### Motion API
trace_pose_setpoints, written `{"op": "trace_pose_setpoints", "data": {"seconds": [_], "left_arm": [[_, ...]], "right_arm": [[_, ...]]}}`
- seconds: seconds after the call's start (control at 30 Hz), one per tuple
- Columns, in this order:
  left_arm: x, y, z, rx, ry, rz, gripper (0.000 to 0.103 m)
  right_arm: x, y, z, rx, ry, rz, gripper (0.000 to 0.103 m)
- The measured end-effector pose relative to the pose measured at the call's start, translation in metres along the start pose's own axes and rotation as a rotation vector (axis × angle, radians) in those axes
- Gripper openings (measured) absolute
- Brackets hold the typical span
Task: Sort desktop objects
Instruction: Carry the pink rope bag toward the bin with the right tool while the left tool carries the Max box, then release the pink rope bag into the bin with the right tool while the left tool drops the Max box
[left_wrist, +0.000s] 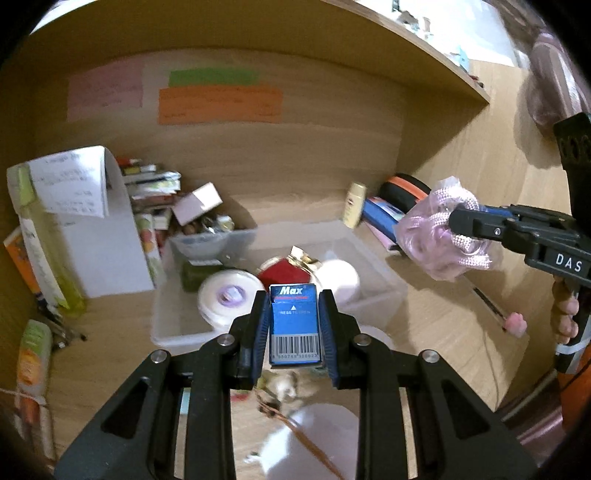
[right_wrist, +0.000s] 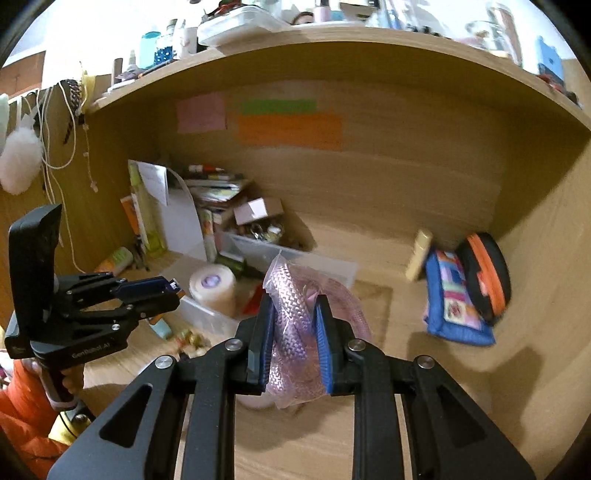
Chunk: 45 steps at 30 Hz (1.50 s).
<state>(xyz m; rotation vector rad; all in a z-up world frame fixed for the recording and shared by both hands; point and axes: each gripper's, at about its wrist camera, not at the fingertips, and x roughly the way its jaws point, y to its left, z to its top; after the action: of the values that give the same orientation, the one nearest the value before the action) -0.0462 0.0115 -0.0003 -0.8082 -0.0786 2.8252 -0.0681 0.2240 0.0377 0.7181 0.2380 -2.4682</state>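
Note:
My left gripper (left_wrist: 293, 299) is shut on a small blue "Max" staples box (left_wrist: 293, 325), held above the near edge of a clear plastic bin (left_wrist: 380, 273). The bin holds a white tape roll (left_wrist: 227, 299), a red item (left_wrist: 282, 275) and a white round thing (left_wrist: 338, 280). My right gripper (right_wrist: 293, 306) is shut on a clear bag of pink braided cord (right_wrist: 291, 332), held above the desk to the right of the bin. The bag also shows in the left wrist view (left_wrist: 443, 229), and the left gripper in the right wrist view (right_wrist: 166, 291).
A second clear bin (left_wrist: 210, 236) of small items, books and a white paper stand (left_wrist: 92, 221) sit at back left. A cream bottle (left_wrist: 354, 205), blue pouch (right_wrist: 454, 295) and black-orange case (right_wrist: 484, 269) stand at back right. A pen with pink topper (left_wrist: 515, 325) lies on the desk.

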Motion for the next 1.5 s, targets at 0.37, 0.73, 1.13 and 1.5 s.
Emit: {"op": "trace_pose_setpoints", "data": {"seconds": [0.37, 0.73, 1.13, 1.5], "left_arm": [[0.01, 0.057, 0.033, -0.065, -0.001, 0.042, 0.026], [0.057, 0.081, 0.049, -0.088, 0.08, 0.062, 0.026], [0.101, 0.092, 0.04, -0.111, 0.188, 0.041, 0.026], [0.115, 0.09, 0.036, -0.12, 0.227, 0.037, 0.027]], "right_arm": [[0.046, 0.015, 0.028, 0.005, -0.024, 0.106, 0.019], [0.104, 0.01, 0.038, 0.071, 0.01, 0.203, 0.019], [0.157, 0.001, 0.043, 0.2, 0.059, 0.334, 0.019], [0.179, -0.019, 0.032, 0.259, 0.121, 0.286, 0.033]]}}
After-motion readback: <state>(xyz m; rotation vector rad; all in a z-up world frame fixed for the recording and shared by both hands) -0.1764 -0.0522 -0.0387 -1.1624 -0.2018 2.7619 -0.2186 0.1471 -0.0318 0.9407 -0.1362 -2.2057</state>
